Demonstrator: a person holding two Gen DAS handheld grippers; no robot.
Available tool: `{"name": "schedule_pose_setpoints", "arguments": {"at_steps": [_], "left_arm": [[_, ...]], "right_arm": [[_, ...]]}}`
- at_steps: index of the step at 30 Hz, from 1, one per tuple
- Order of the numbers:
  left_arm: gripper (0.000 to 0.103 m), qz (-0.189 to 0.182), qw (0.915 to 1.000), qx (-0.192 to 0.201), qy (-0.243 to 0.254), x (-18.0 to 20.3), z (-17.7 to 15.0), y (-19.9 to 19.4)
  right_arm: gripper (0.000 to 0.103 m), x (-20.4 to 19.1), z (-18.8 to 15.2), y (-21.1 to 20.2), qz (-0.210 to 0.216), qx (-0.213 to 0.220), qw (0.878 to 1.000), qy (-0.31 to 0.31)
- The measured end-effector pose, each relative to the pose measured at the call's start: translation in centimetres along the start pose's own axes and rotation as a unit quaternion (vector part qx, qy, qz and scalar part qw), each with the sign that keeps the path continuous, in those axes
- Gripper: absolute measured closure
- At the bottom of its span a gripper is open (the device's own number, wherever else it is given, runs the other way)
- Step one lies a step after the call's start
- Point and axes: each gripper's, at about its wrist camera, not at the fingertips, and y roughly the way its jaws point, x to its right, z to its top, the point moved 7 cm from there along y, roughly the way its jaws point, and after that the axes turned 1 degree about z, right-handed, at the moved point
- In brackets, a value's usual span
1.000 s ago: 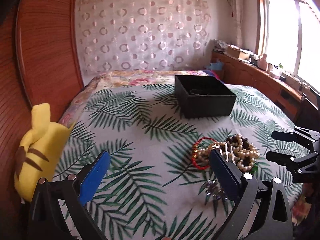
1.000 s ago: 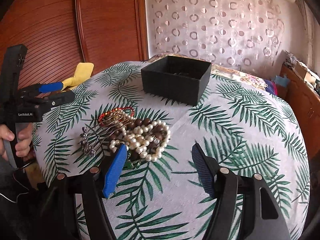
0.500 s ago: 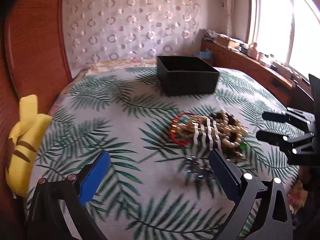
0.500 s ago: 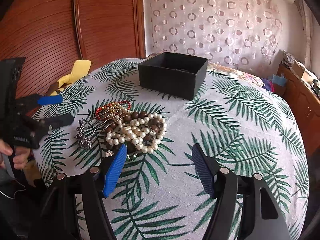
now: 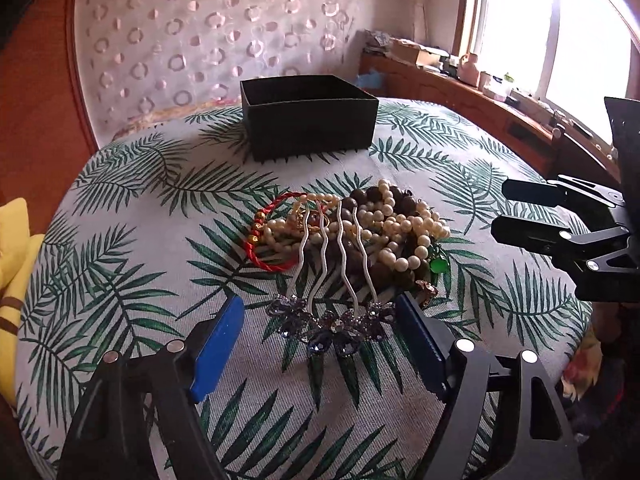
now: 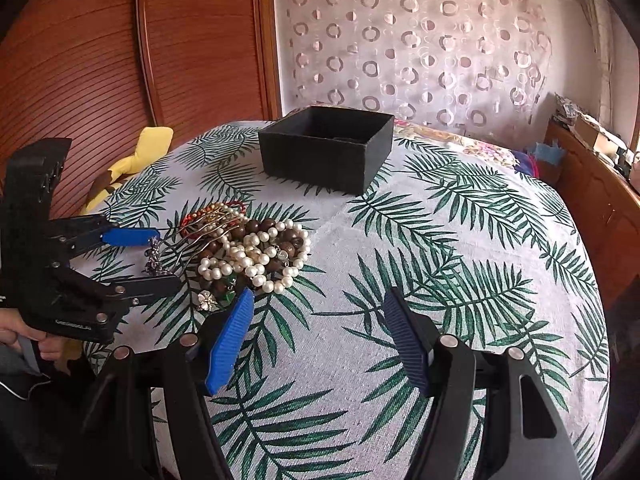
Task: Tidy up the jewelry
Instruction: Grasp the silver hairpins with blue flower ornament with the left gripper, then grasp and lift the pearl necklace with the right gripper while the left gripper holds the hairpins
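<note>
A silver hair comb with a purple jewelled head [image 5: 332,328] lies at the near edge of a jewellery pile, its wavy prongs resting on pearl strands [image 5: 392,224] and a red cord bracelet [image 5: 264,232]. My left gripper [image 5: 320,304] straddles the comb's head. Its jaws are closing, and the blue pads [image 5: 218,344] stand just clear of the head. In the right wrist view the left gripper [image 6: 160,260] reaches the pile [image 6: 256,256] from the left. My right gripper [image 6: 319,298] hovers open to the right of the pile, with nothing between its fingers. An open black box [image 5: 308,120] stands behind the pile.
Everything lies on a bed cover printed with palm leaves [image 6: 440,240]. A yellow plush toy [image 6: 136,152] sits at the left edge against wooden panelling. A small flower brooch [image 6: 208,300] and a green bead [image 5: 438,266] lie beside the pile. A cluttered wooden ledge [image 5: 460,88] runs under the window.
My left gripper has come forward and down over the comb's head, and its jaws have narrowed. The right gripper has stayed where it was.
</note>
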Motion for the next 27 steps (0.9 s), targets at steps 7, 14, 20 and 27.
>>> {"name": "schedule_pose_setpoints", "arguments": {"at_steps": [7, 14, 20, 27], "left_arm": [[0.047, -0.007, 0.9998, -0.003, 0.017, 0.5, -0.4, 0.0], [0.047, -0.009, 0.9998, 0.016, 0.002, -1.0, -0.2, -1.5], [0.047, 0.002, 0.9995, 0.030, -0.006, -2.5, 0.0, -2.8], [0.047, 0.015, 0.9992, 0.033, -0.015, -3.9, -0.3, -3.6]], "right_arm": [[0.033, -0.9, 0.1, 0.6, 0.010, -0.007, 1.000, -0.011], [0.053, -2.4, 0.7, 2.0, 0.031, -0.024, 0.999, -0.037], [0.063, -3.6, 0.9, 3.5, 0.039, -0.044, 0.996, -0.067], [0.070, -3.6, 1.4, 4.2, 0.050, -0.053, 0.995, -0.071]]}}
